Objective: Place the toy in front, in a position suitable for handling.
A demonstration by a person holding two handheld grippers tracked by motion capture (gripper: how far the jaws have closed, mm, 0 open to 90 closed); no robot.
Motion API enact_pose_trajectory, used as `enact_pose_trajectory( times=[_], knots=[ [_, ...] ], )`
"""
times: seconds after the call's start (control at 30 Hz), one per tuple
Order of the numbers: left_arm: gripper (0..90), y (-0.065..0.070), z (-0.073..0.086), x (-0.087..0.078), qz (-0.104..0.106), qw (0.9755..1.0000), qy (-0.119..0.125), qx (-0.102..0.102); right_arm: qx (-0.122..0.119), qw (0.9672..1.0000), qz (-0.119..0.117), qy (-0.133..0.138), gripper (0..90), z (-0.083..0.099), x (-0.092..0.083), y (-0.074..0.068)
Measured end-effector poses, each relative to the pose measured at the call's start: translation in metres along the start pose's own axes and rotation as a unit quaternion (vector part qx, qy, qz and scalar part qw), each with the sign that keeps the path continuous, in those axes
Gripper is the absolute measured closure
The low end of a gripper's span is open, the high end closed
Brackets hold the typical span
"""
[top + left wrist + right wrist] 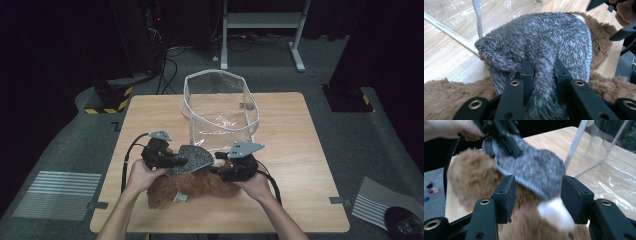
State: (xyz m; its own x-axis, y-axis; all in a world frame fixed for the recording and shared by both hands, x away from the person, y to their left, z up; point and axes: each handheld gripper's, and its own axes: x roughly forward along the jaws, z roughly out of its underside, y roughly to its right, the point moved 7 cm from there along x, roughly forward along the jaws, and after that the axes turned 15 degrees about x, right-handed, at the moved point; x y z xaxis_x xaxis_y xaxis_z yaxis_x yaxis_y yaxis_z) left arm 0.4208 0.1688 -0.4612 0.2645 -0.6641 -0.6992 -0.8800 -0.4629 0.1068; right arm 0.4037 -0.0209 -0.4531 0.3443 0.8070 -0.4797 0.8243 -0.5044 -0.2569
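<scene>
A brown plush toy (192,189) lies on the wooden table (300,150) near the front edge. Over it sits a grey fuzzy cap (196,157). My left gripper (177,161) is shut on a fold of that cap (544,40), with grey fur bunched between its jaws (541,67) and brown plush (449,95) beneath. My right gripper (220,169) stands open at the cap's other end. In the right gripper view its jaws (537,192) flank the cap's tip (534,170) without pressing it, and a blurred white patch (554,216) of the plush (471,175) lies below.
A clear plastic bag with a white rim (220,105) stands open just behind the toy, mid-table; its edge (599,152) is close to the right gripper. A white desk frame (262,22) and dark equipment stand on the floor beyond the table.
</scene>
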Motion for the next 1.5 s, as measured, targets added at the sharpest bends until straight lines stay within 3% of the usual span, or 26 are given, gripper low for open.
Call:
enact_pose_trajectory(
  times=[0.2,0.27,0.4,0.47,0.67,0.8,0.83,0.9,0.97,1.07,1.2,1.27,1.3,1.4,1.43,1.5],
  knots=[
    [74.2,0.001,0.001,0.0,0.006,0.9999,0.004,0.008,0.002,0.9998,-0.008,-0.015,47.4,-0.021,0.022,-0.009],
    [73.9,0.002,0.001,0.0,0.008,0.9999,0.005,0.01,0.008,0.9993,-0.015,-0.034,47.9,-0.027,0.035,-0.013],
    [73.2,0.003,0.001,-0.001,0.012,0.9998,0.009,0.012,0.015,0.9981,-0.018,-0.056,49.5,-0.027,0.047,-0.013],
    [72.2,0.003,0.002,-0.002,0.013,0.9998,0.012,0.011,0.019,0.9967,-0.019,-0.077,53.4,-0.022,0.056,-0.013],
    [66.4,0.003,0.004,-0.004,0.013,0.9995,0.029,0.003,0.011,0.9954,-0.016,-0.093,67.6,-0.018,0.06,-0.013],
    [49.7,0.004,0.003,-0.008,0.005,0.9989,0.046,0.001,0.0,0.9947,-0.011,-0.103,79.7,-0.016,0.062,-0.014],
    [49.7,0.004,0.003,-0.01,0.0,0.9987,0.051,-0.001,0.0,0.9947,-0.011,-0.103,79.7,-0.016,0.062,-0.014],
    [41.5,0.004,0.002,-0.015,-0.021,0.998,0.059,0.001,-0.004,0.9948,-0.009,-0.101,82.4,-0.017,0.06,-0.014],
    [40.0,0.003,0.001,-0.024,-0.036,0.996,0.081,-0.007,-0.006,0.9949,-0.008,-0.1,82.7,-0.017,0.059,-0.014],
    [37.8,-0.001,0.003,-0.039,-0.049,0.9908,0.123,-0.029,-0.001,0.9954,-0.006,-0.095,83.0,-0.019,0.05,-0.012],
    [36.7,-0.009,0.016,-0.046,-0.077,0.9891,0.116,-0.048,-0.01,0.9953,-0.004,-0.097,83.1,-0.018,0.035,-0.012],
    [36.1,-0.009,0.023,-0.046,-0.086,0.9884,0.113,-0.055,-0.029,0.9942,0.008,-0.103,83.2,-0.017,0.023,-0.014],
    [36.2,-0.01,0.029,-0.049,-0.086,0.9864,0.124,-0.065,-0.032,0.9939,0.012,-0.105,83.2,-0.016,0.019,-0.013],
    [36.7,-0.012,0.035,-0.052,-0.093,0.9842,0.13,-0.076,-0.032,0.9933,0.018,-0.109,83.3,-0.013,0.01,-0.009],
    [36.7,-0.016,0.043,-0.055,-0.104,0.982,0.131,-0.089,-0.032,0.9933,0.019,-0.109,83.3,-0.013,0.006,-0.007],
    [36.5,-0.018,0.052,-0.058,-0.108,0.9809,0.128,-0.099,-0.031,0.9936,0.021,-0.107,83.3,-0.012,-0.001,-0.005]
  ],
)
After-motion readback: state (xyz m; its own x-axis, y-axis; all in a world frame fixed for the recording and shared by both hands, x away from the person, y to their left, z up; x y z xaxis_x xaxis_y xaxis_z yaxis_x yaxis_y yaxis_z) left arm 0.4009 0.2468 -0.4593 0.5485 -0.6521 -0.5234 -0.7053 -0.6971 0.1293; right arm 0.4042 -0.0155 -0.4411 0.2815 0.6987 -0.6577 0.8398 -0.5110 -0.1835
